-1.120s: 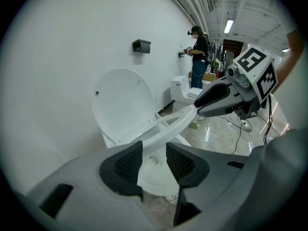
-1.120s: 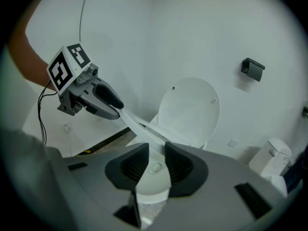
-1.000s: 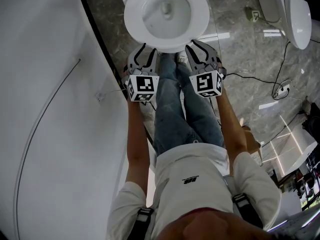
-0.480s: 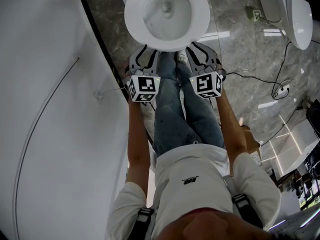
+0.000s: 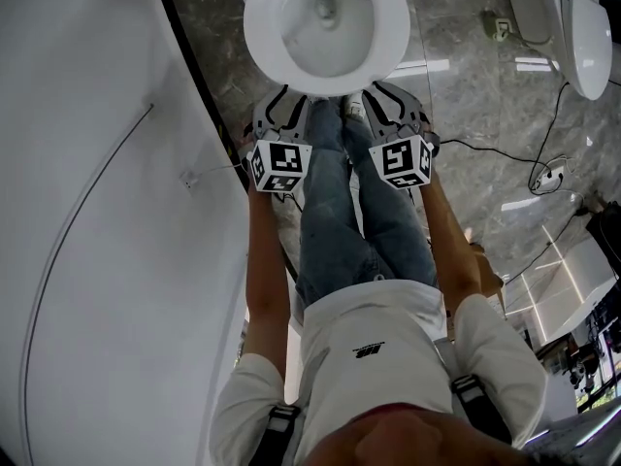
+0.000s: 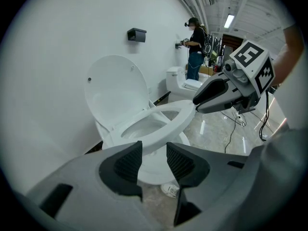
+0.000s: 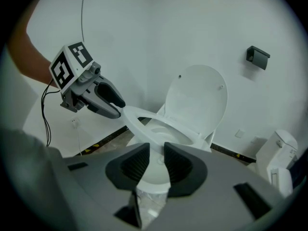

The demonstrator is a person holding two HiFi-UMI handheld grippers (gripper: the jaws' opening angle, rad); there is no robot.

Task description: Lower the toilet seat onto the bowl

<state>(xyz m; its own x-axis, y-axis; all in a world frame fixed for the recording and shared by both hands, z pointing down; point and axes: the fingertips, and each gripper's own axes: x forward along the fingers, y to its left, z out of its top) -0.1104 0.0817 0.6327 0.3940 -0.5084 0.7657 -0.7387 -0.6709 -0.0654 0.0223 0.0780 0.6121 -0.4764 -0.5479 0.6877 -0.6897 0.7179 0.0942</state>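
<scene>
The white toilet seat (image 6: 168, 119) is tilted, its front edge above the bowl (image 6: 154, 165), and the lid (image 6: 115, 88) stands upright against the wall. My left gripper (image 5: 281, 93) is at the seat's front left and my right gripper (image 5: 383, 87) at its front right. The right gripper's tip (image 6: 196, 102) touches the front rim. In the right gripper view, the left gripper (image 7: 120, 110) meets the seat (image 7: 139, 126) at its edge. Both grippers are shut, with only a narrow slit between the pads and nothing gripped.
A white wall (image 5: 97, 212) runs along the left. My jeans-clad legs (image 5: 335, 212) stand between the grippers. A second toilet (image 5: 572, 27) and floor cables (image 5: 543, 163) lie to the right. Another person (image 6: 195, 47) stands far off.
Hardly anything: both grippers stay at the seat's front edge, and the head view has shifted a little.
</scene>
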